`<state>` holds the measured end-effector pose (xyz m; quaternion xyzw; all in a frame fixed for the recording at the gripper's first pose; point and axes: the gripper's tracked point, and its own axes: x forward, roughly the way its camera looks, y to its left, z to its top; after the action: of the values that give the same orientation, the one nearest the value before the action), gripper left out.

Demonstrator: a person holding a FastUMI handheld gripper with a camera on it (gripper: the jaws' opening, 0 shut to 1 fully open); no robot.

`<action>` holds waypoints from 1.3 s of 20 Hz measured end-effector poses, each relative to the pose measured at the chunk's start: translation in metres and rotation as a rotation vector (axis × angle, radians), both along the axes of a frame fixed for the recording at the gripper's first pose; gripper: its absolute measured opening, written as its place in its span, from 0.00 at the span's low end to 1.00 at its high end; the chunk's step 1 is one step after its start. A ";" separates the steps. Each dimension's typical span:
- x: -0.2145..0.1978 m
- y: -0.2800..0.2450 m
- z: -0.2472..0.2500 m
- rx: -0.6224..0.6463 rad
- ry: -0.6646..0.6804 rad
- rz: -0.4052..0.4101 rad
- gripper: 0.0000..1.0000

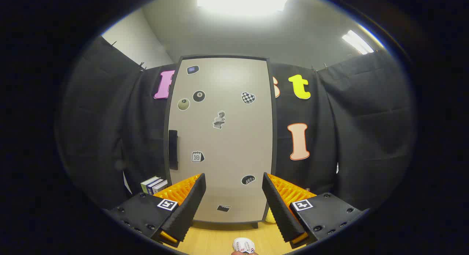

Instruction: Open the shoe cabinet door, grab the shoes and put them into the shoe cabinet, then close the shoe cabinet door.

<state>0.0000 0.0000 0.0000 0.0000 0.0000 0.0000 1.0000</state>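
Wooden floor (216,238) carries one closed shoe cabinet (221,137) dead ahead, its handle (173,149) left; one shoe (244,244) lies before it, three books (154,184) left; my jaws (234,200) gape, released.

Your gripper (233,207) is held level and faces the shoe cabinet door (223,137) squarely, well back from it. Its jaws stand wide apart with nothing between them, and the lower part of the door shows through the gap. Both fingers (187,207) reach forward evenly, one to each side of the door's lower middle, touching nothing.
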 end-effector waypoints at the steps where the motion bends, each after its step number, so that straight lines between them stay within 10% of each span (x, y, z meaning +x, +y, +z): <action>1: -0.001 0.004 0.000 -0.005 -0.001 0.007 0.97; 26: -0.006 0.047 0.006 -0.037 0.080 0.102 0.97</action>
<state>-0.0057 0.0475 0.0061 -0.0187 0.0401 0.0510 0.9977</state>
